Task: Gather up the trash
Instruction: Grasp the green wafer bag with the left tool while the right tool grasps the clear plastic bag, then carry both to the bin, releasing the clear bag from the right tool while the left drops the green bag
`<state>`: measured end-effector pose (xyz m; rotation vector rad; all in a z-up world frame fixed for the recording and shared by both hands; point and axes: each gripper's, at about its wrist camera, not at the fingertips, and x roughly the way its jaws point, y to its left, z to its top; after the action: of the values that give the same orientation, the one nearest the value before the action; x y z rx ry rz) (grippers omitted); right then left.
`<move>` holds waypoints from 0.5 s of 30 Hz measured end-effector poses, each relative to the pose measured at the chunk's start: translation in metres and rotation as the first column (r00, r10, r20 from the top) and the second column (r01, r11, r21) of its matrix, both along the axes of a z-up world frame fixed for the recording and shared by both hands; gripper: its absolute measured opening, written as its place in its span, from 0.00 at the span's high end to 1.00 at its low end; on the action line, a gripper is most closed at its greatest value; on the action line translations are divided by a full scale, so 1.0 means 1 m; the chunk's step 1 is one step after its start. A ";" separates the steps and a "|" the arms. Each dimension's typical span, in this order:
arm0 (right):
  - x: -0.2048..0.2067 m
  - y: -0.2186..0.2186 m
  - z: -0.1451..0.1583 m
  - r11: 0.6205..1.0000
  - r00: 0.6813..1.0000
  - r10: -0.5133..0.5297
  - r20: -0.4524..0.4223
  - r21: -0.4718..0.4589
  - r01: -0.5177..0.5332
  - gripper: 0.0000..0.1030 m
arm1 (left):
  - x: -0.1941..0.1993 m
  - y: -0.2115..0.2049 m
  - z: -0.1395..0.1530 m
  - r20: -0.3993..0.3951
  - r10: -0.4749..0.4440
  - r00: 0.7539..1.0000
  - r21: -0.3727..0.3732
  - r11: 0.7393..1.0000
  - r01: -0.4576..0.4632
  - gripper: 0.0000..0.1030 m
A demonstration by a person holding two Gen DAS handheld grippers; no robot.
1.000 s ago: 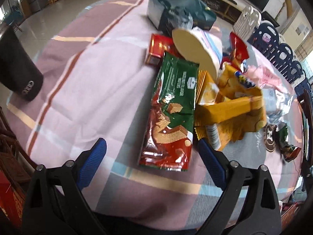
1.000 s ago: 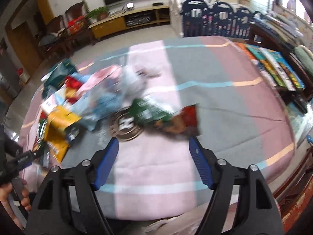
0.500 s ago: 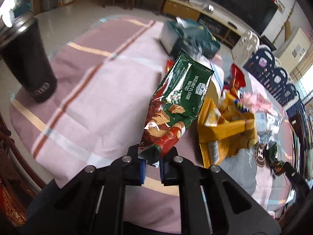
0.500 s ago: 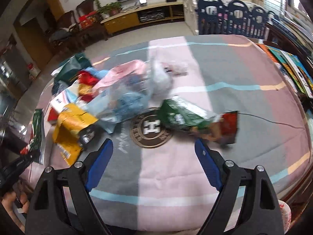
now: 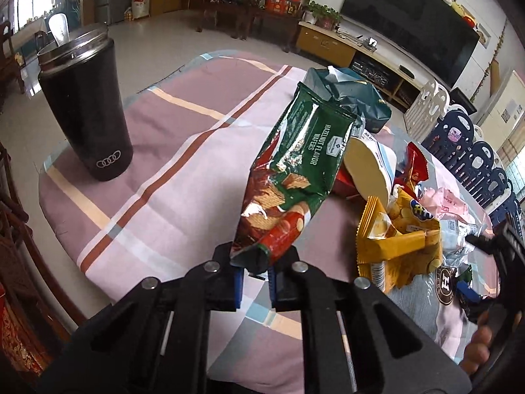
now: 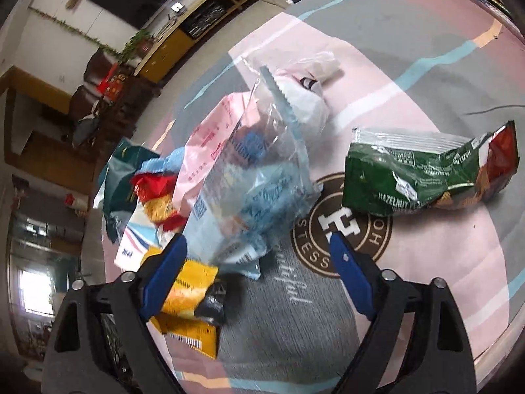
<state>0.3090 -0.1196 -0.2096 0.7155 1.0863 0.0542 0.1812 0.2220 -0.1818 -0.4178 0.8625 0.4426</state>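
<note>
My left gripper is shut on the bottom edge of a green and red hazelnut wafer wrapper, which hangs lifted above the striped tablecloth. A heap of wrappers lies to its right, with a yellow chip bag nearest. In the right wrist view my right gripper has its jaws opening wide, low over a clear plastic bag that reaches between the blue fingertips without being pressed. A second green wafer wrapper lies to the right. A yellow packet lies under the left finger.
A tall black bin with a steel rim stands at the table's left corner. A round brown logo is printed on the cloth. A teal bag lies at the far side. Fingers of a hand show at the right edge.
The left gripper shut on the wafer wrapper and lifted it off the cloth. The right gripper rolled, moved left and down over the clear bag, and its jaws widened.
</note>
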 end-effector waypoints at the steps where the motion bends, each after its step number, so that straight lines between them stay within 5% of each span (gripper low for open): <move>1: 0.006 0.003 0.001 1.000 1.000 -0.014 0.002 -0.010 0.014 0.08 | 0.000 -0.002 -0.001 -0.001 -0.002 1.000 0.001 1.000 0.002 0.88; 6: 0.022 0.018 -0.003 0.999 1.000 -0.004 0.005 -0.047 0.004 0.14 | 0.001 -0.003 -0.002 -0.005 -0.004 1.000 0.007 1.000 0.004 0.88; 8: 0.018 0.023 -0.002 0.995 0.999 0.035 0.022 -0.096 -0.033 0.49 | 0.001 -0.004 -0.002 -0.003 -0.006 1.000 0.014 1.000 0.006 0.88; 12: -0.005 0.016 0.005 0.989 0.992 0.105 0.076 -0.113 -0.097 0.75 | 0.001 -0.006 -0.001 -0.001 -0.007 1.000 0.022 1.000 0.007 0.88; 15: -0.024 0.002 0.018 0.987 0.986 0.120 0.118 -0.122 -0.105 0.82 | -0.001 -0.007 0.002 0.013 0.002 1.000 0.037 0.999 -0.002 0.88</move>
<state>0.2847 -0.1176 -0.1914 0.5390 1.0005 0.1305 0.1799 0.2150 -0.1795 -0.3868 0.8400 0.4565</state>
